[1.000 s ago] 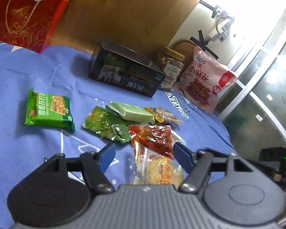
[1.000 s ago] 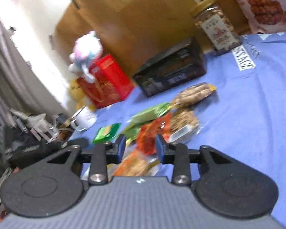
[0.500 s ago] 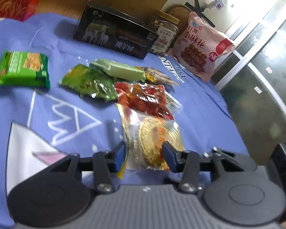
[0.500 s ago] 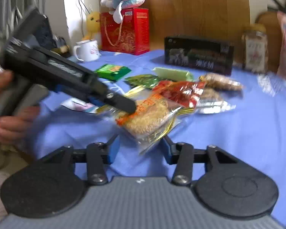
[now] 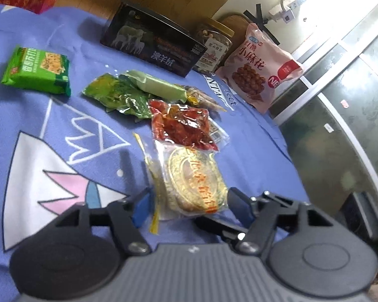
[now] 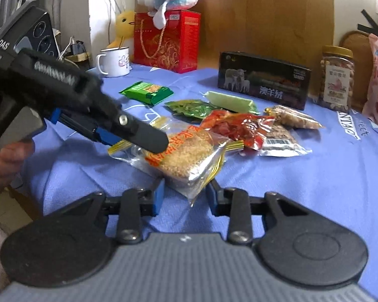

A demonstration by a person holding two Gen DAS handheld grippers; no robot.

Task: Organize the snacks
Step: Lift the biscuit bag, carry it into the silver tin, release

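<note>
Blue cloth | wood wall | left gripper open | right gripper closing, seemingly ungripped

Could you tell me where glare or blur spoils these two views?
Left wrist view: the window at top right is blown out white, and the pink bag beside it looks soft. Right wrist view: evenly lit, but the left gripper is slightly smeared.

A wooden panel stands beyond the fingers; a bright window glares far right, above dark glass doors.
</note>
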